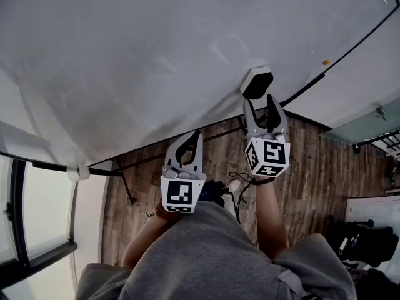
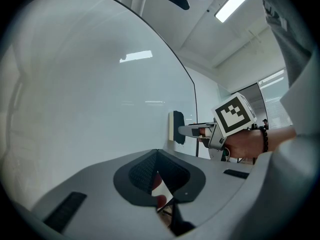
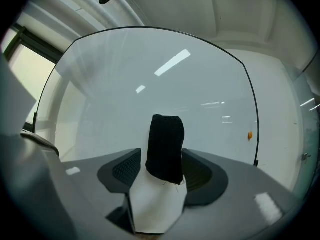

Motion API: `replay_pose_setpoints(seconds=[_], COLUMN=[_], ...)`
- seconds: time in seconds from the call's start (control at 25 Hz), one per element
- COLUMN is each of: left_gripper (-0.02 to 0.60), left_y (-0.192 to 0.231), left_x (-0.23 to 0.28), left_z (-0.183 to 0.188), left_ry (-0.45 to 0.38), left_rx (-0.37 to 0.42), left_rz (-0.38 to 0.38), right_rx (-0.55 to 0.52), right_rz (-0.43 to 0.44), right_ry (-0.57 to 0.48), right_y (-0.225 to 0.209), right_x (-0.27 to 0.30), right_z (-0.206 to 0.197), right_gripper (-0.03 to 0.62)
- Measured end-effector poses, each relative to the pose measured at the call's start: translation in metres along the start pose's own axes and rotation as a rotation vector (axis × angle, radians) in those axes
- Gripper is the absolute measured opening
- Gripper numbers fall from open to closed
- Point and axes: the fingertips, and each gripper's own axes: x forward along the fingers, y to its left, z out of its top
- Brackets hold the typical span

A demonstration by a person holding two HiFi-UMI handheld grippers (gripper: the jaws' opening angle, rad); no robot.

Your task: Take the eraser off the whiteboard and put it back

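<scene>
A black-and-white eraser (image 1: pixel 257 82) sticks to the whiteboard (image 1: pixel 156 55) near its lower edge. My right gripper (image 1: pixel 261 102) is open right at it, a finger on either side of its near end. In the right gripper view the eraser (image 3: pixel 165 146) stands between the pads (image 3: pixel 125 169) with a thin gap on the left. The left gripper view shows the eraser (image 2: pixel 176 127) flat on the board, with the right gripper (image 2: pixel 192 130) reaching its edge. My left gripper (image 1: pixel 197 136) is shut on nothing, lower left, off the board; its tips (image 2: pixel 156 154) meet.
A small orange magnet (image 1: pixel 325 62) sits on the board to the right of the eraser. The board's black stand legs (image 1: pixel 125 180) rise from the wooden floor (image 1: pixel 325 161). Cables (image 1: pixel 236 185) lie on the floor below; dark bags (image 1: pixel 369 242) are at the right.
</scene>
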Motion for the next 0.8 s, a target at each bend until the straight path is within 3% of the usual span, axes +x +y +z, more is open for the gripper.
replay_pose_setpoints(seconds=[0.8], left_gripper=[0.007], left_y=[0.005], left_x=[-0.021], left_z=[-0.005], left_ry=[0.008], left_rx=[-0.005], left_rz=[-0.021], right_rx=[0.011], right_rz=[0.024], right_ry=[0.010], right_y=[0.037], right_x=[-0.020], right_z=[-0.004], right_gripper=[0.255])
